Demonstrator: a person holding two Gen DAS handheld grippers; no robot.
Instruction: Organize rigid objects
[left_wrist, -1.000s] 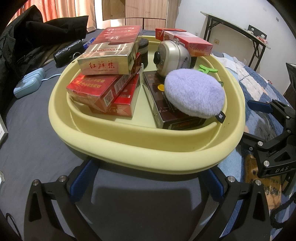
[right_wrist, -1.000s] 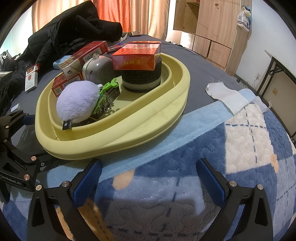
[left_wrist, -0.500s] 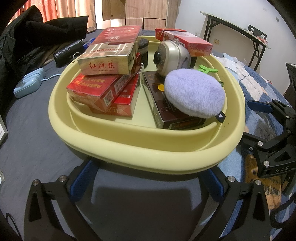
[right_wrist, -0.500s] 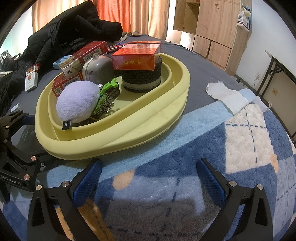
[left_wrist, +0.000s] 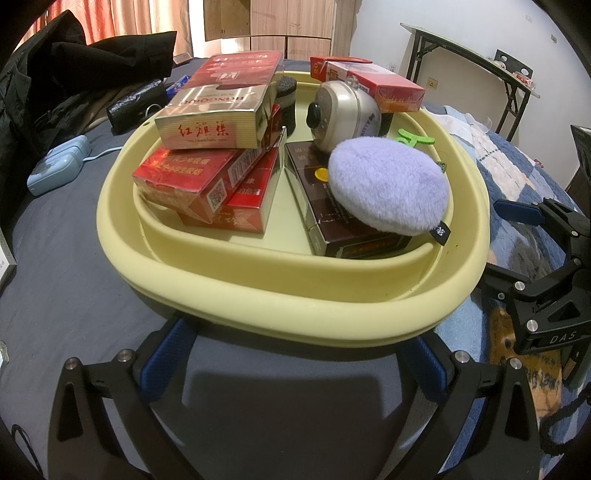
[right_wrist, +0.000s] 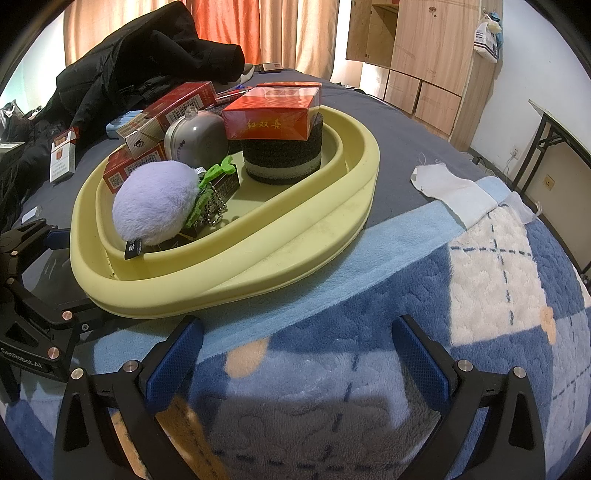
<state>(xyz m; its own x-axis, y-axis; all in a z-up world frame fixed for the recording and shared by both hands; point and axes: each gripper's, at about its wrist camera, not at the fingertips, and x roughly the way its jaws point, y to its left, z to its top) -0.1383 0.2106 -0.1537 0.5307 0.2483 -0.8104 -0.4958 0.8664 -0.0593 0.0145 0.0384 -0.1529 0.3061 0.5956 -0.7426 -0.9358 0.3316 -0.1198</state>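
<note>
Left wrist view: the left gripper (left_wrist: 295, 363) has its jaws spread wide and grasps nothing; it hangs low over the dark grey bedsheet (left_wrist: 66, 280), just short of the near rim of the pale yellow oval plastic basin (left_wrist: 280, 291). The basin lies straight ahead of the jaws, its long axis running across the view. Inside, a stack of red cigarette cartons (left_wrist: 207, 177) sits left, their long sides pointing away and slightly right; a dark brown flat box (left_wrist: 332, 221) lies right, long axis also pointing away, with a round lilac plush puff (left_wrist: 388, 184) on top and a silver domed clock (left_wrist: 343, 110) behind.

Right wrist view: the right gripper (right_wrist: 295, 360) is likewise released and empty, over the blue patterned fleece blanket (right_wrist: 369, 354). The basin (right_wrist: 258, 266) lies ahead and to the left, long axis slanting away to the right. A red-orange carton (right_wrist: 273, 110) rests on a black round sponge block (right_wrist: 284, 155) at the far end. A loose red-and-white cigarette pack (right_wrist: 62, 155) stands outside on the bed, far left; judging by sides, the left arm seems better placed for it.
</note>
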